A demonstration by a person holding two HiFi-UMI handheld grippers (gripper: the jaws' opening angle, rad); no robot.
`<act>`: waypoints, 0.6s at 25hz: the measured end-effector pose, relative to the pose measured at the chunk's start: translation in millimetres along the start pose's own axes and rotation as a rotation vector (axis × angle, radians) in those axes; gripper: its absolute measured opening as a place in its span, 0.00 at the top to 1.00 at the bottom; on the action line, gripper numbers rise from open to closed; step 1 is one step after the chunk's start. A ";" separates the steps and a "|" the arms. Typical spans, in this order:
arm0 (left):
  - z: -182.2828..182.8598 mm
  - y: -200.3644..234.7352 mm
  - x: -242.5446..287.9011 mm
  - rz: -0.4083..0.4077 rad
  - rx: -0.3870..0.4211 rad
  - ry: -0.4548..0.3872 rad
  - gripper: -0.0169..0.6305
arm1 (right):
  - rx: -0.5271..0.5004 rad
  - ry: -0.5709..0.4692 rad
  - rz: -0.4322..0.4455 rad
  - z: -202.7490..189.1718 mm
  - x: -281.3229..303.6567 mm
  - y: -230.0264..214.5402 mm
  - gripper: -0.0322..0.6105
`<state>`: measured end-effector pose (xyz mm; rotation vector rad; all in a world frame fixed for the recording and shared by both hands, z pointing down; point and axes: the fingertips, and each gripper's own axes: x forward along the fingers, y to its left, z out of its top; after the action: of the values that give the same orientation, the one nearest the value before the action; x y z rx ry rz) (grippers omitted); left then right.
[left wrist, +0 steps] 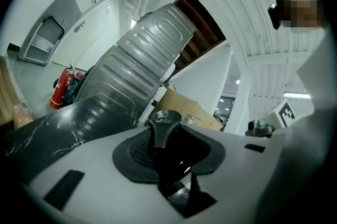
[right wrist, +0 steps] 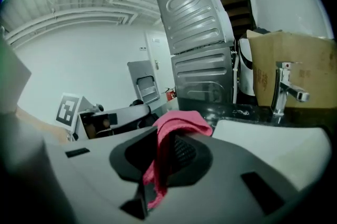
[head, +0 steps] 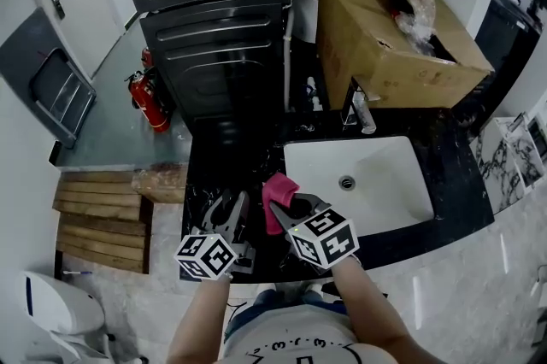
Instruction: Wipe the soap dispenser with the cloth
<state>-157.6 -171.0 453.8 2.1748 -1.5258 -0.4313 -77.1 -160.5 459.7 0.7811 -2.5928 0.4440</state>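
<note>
**Two-claw wipe, with the cloth brought up to the bottle.** My left claw [head: 229, 215] is closed at a middling width on the soap dispenser [left wrist: 165, 123]. It is a dark bottle, and its pump head stands up between my pads. My right claw [head: 292, 205] is pinched narrow on the pink cloth [right wrist: 178, 125]. One fold bunches over the jaw tips and a tail hangs below them. The two claws sit just beside each other above the dark counter [head: 224, 161], with the white sink [head: 389, 204] on the right claw's outer side.

To do this step well, I judge that I should:
- present the bunched fold to the bottle, not the bare jaw tips;
- hold the left grip firm so the bottle does not twist;
- stroke along the exposed pump head and whatever body shows beyond my pads;
- re-grip afterwards to reach the part the pads cover.

A smooth bottle is likely to slip if I press sideways too hard.
</note>
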 end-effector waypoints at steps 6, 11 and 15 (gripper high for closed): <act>-0.4 -2.7 0.9 -0.007 0.025 0.004 0.78 | 0.050 0.172 -0.137 -49.7 -2.5 -40.5 0.87; -0.5 -7.1 4.1 -0.016 0.059 0.024 0.78 | 0.059 0.202 -0.137 -61.2 1.6 -37.7 0.87; -1.5 -7.5 5.4 -0.017 0.067 0.030 0.78 | 0.062 0.078 -0.166 -25.3 -6.6 -48.8 0.87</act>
<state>-149.1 -173.6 451.2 2.2361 -1.5273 -0.3556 -36.7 -186.1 487.7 0.9709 -2.4290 0.4969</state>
